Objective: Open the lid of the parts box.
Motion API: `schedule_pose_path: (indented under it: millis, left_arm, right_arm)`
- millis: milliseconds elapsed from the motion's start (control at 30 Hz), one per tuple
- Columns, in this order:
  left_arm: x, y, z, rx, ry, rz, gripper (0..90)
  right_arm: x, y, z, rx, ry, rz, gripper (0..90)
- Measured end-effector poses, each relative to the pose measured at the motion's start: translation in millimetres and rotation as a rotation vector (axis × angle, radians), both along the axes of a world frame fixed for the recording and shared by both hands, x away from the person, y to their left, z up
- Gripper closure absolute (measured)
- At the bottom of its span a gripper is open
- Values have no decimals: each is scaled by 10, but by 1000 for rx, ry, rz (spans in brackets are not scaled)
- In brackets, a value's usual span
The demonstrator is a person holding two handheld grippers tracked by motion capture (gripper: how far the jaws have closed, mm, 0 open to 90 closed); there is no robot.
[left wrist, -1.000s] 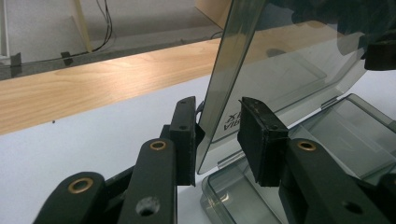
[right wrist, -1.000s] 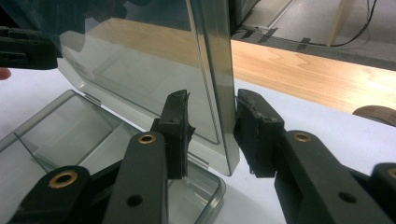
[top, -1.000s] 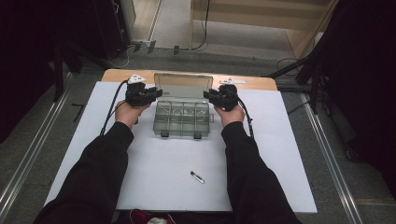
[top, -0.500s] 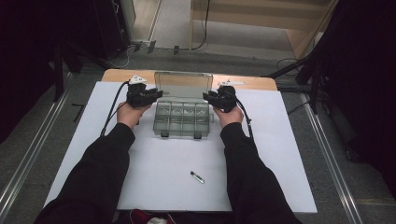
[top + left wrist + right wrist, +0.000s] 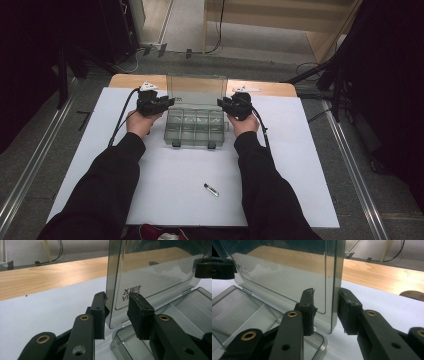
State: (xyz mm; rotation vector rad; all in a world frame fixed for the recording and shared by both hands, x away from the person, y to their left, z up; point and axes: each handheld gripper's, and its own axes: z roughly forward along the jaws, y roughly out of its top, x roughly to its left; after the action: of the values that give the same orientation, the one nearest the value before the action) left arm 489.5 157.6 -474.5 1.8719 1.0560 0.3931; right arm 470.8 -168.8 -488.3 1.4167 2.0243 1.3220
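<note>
Left gripper point(image 5: 116, 315): the black jaws straddle the side edge of the clear smoky plastic lid point(image 5: 155, 282), which stands upright. The left pad sits against the lid's outer corner; the right pad is just beside its inner face, and contact there cannot be told. Jaws partly apart, not clenched tight.

Right gripper point(image 5: 327, 312): same arrangement on the opposite side edge of the lid point(image 5: 287, 277). A sliver of gap shows on each side of the rim, so the jaws bracket it rather than pinch it; they have just been closing slightly with the lid edge between them.

Lid: flat, thin, rounded corners, raised rim, printed label low in the left gripper view. Its long axis runs left to right across the high view point(image 5: 196, 90), and it rises from the back hinge of the clear compartmented plastic box point(image 5: 194, 129).

Box: upper centre of the high view, long axis left to right, shallow tray cut into small cells by thin dividers, two dark latches on its lower edge. Smooth, glossy, see-through.

It rests on a white matte sheet point(image 5: 165, 185) over a wooden table point(image 5: 127, 80), whose bare strip shows along the top. A small dark cylindrical item point(image 5: 211, 189) lies lower centre, well apart from the box. Wide bare sheet lies left, right and below the box.
</note>
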Motion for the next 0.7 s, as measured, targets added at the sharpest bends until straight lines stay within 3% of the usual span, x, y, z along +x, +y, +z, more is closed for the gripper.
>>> schedule_pose_path:
  millis: [167,333,700]
  left_arm:
    - [-2,-4,-30,3,-2,6,667]
    - [2,-8,-70,6,2,9,667]
    - [16,-16,-111,5,9,22,666]
  right_arm:
    - [15,-2,-56,-2,27,1,685]
    - [26,7,-85,9,32,-7,680]
    - [48,38,-132,-16,29,-16,683]
